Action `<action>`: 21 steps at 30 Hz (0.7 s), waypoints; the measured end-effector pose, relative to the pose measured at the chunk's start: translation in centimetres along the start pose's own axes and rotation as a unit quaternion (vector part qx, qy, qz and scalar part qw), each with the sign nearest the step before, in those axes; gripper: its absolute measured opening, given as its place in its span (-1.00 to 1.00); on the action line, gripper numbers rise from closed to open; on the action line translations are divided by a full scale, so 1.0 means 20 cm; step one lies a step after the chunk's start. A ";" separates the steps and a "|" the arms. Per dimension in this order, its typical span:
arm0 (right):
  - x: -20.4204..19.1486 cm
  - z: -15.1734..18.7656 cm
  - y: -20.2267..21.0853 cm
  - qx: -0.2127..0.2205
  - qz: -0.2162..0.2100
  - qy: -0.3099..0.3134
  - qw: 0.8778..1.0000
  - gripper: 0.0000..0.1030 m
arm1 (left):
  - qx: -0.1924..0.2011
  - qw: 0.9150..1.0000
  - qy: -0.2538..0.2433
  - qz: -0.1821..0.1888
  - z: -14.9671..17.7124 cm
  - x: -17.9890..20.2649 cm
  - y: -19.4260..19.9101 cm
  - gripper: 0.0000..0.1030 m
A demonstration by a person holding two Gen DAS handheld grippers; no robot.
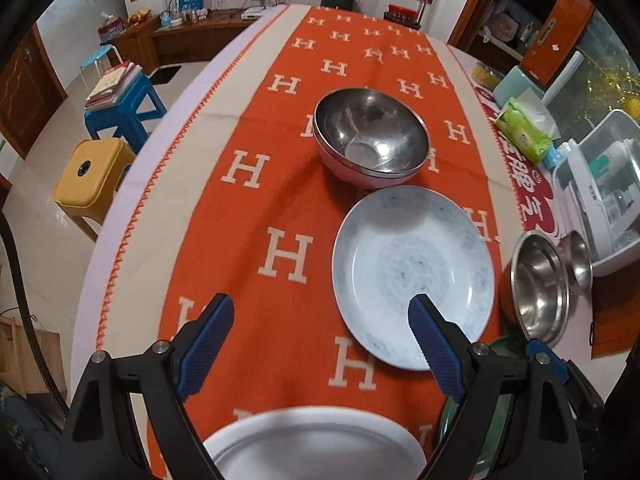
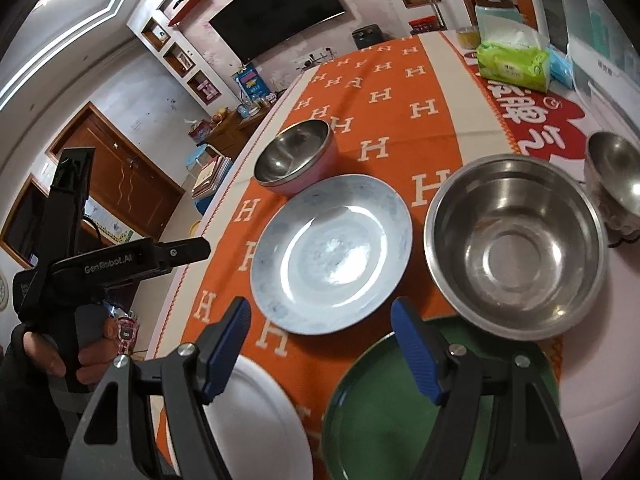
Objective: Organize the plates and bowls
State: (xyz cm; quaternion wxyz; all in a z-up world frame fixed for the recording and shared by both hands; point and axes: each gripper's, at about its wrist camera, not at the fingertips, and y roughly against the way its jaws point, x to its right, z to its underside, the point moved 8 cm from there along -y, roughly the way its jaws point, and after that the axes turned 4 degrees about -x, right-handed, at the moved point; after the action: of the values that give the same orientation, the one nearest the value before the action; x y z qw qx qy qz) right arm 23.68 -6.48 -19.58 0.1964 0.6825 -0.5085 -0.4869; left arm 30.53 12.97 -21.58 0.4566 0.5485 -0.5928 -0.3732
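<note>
A pale blue patterned plate (image 1: 414,276) (image 2: 332,254) lies on the orange cloth. Behind it stands a pink bowl with a steel inside (image 1: 370,136) (image 2: 296,156). A white plate (image 1: 316,446) (image 2: 256,420) and a green plate (image 2: 404,412) (image 1: 472,436) lie at the near edge. A larger steel bowl (image 2: 516,240) (image 1: 540,284) sits right of the blue plate, with a small steel bowl (image 2: 616,176) (image 1: 580,260) beyond it. My left gripper (image 1: 320,332) hangs open over the cloth, its right finger over the blue plate's near rim. My right gripper (image 2: 320,340) is open above the gap between the white and green plates, holding nothing.
The table (image 1: 180,184) carries an orange cloth with white H letters. A green tissue pack (image 1: 524,128) (image 2: 514,62) and a white dish rack (image 1: 600,192) stand at the right. Blue and yellow stools (image 1: 92,176) stand on the floor at the left. A hand holds the left gripper's handle (image 2: 72,264).
</note>
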 end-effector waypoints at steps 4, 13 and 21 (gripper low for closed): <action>0.02 0.00 -0.09 -0.009 0.005 -0.004 1.000 0.42 | -0.011 1.000 0.000 -0.005 -0.04 0.00 -0.11 0.71; 0.06 0.01 -0.21 -0.020 0.029 0.003 0.999 0.42 | -0.043 0.999 0.000 -0.007 -0.05 -0.01 -0.30 0.71; 0.08 -0.01 -0.26 -0.017 0.042 0.022 0.999 0.41 | -0.072 0.997 -0.007 -0.009 -0.04 0.01 -0.41 0.61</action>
State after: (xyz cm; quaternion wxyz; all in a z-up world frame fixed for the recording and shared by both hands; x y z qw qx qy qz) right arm 26.46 -5.80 -24.26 0.2393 0.6676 -0.5235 -0.4722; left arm 33.84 11.91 -29.16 0.4872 0.5171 -0.5627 -0.4227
